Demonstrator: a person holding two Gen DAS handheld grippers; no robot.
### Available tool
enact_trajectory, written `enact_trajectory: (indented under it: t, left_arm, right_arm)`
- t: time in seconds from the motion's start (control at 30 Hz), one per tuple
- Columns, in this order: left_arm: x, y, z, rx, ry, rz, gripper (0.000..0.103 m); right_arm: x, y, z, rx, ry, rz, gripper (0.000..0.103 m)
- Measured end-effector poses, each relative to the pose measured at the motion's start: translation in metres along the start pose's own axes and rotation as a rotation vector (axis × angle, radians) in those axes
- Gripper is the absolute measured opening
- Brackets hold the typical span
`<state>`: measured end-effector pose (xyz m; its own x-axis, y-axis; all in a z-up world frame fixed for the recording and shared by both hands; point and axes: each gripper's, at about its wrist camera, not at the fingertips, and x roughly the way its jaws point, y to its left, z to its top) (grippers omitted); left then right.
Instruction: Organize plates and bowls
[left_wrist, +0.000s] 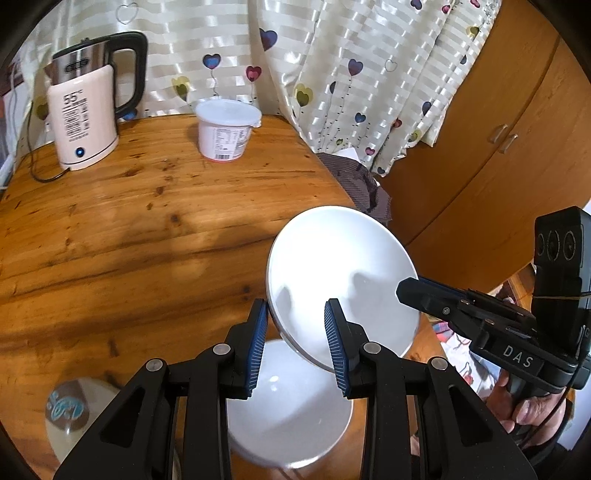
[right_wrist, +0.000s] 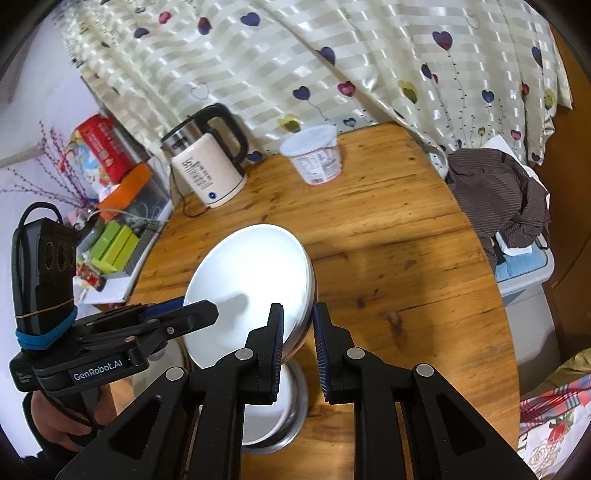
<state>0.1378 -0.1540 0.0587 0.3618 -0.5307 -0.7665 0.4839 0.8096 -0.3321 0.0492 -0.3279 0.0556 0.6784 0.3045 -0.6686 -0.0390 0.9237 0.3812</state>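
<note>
Left gripper: your left gripper (left_wrist: 295, 334) grips the near-left rim of the round white plate (left_wrist: 343, 273), blue ribbed pads clamped on its edge.
Right gripper: your right gripper (right_wrist: 298, 332) pinches the same plate at its opposite rim, jaws nearly closed on the thin edge.
Plate: it hangs tilted between both tools, lifted clear above the round wooden table (left_wrist: 147, 229).
Below: a white bowl (left_wrist: 291, 413) sits on the table directly under the plate; in the right wrist view it rests inside a metal dish (right_wrist: 295, 413).
Writing: "DAS" on the right tool's body, "GenRobot.AI" on the left tool's.
Around: a cream electric kettle with a black handle (left_wrist: 86, 122) showing "55", and a white lidded plastic tub (left_wrist: 225, 129), stand at the table's far edge, well apart from the plate.
Beside: a brown striped cloth (right_wrist: 498, 192) lies past the table's edge.
</note>
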Motion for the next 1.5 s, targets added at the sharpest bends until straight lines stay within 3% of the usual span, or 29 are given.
enact_trajectory:
  t: [0.63, 1.5]
  left_arm:
    - [-0.026, 0.020, -0.056, -0.052, 0.017, 0.041, 0.033]
    - [-0.005, 0.027, -0.076, -0.092, 0.082, 0.061, 0.033]
  right_arm:
    - [0.011, 0.030, -0.046, -0.019, 0.086, 0.041, 0.016]
    - [0.031, 0.018, -0.061, 0.006, 0.161, 0.051, 0.016]
